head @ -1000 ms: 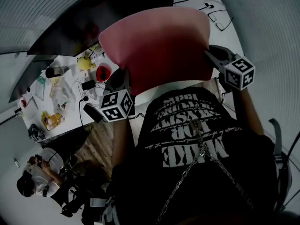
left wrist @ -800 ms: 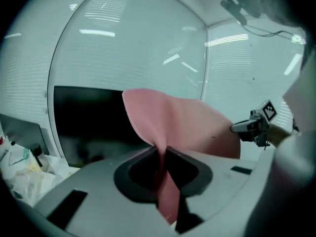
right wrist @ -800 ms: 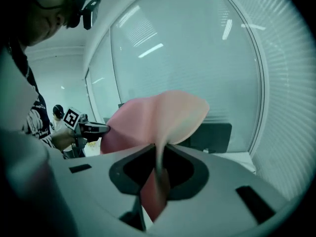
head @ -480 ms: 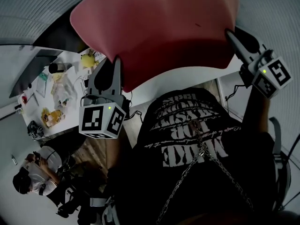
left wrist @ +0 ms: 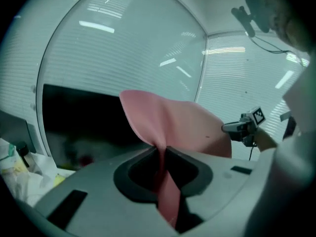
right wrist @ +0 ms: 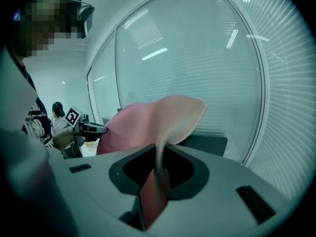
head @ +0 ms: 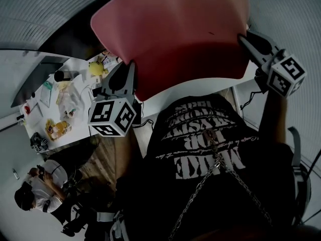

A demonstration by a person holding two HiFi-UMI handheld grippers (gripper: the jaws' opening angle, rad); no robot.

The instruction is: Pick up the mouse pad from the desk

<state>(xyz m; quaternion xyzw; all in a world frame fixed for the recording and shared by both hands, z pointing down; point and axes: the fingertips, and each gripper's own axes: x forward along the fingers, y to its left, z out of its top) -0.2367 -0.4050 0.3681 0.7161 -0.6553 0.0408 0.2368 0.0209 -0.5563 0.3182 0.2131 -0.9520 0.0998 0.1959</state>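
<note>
The pink mouse pad hangs in the air above the white desk, stretched between both grippers. My left gripper is shut on its near left edge, and my right gripper is shut on its right edge. In the left gripper view the pad runs as a thin pink sheet up out of the closed jaws of the left gripper, with the right gripper seen far across it. In the right gripper view the pad rises from the pinching jaws of the right gripper.
A dark monitor stands behind the pad. A cluttered side table with a yellow toy, packets and cables lies at the left. Another person sits low at the left. Glass walls with blinds surround the desk.
Both grippers have risen with the mouse pad held between them; the pad now fills more of the head view and covers the desk items that showed at the top right before.
</note>
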